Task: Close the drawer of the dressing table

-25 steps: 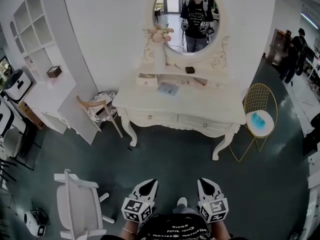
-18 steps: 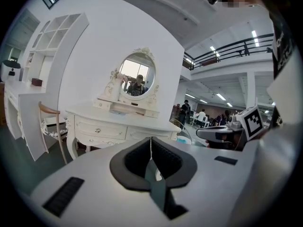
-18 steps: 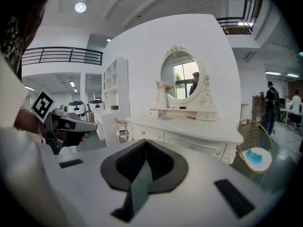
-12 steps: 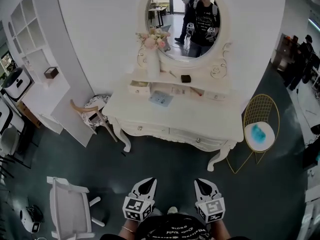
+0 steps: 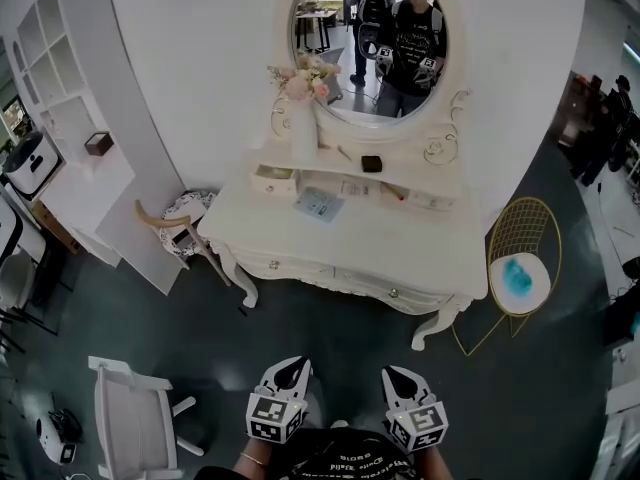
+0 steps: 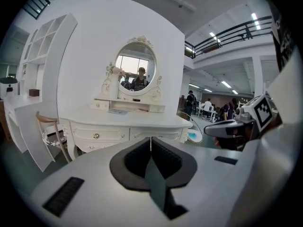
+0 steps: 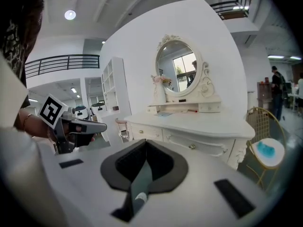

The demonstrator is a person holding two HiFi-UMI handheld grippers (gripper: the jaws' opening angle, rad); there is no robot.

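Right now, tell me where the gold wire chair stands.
In the head view, the gold wire chair stands at the right, just beside the right end of the dressing table.

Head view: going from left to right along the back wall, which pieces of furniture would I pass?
wooden chair → white dressing table → gold wire chair

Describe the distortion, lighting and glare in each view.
Head view: strong fisheye that bows straight edges, dark corners, and the dressing table evenly lit and sharp. Left gripper view: a round black vignette, with the mirror reflecting a washed-out bright window. Right gripper view: the same vignette, with a ceiling lamp flaring white.
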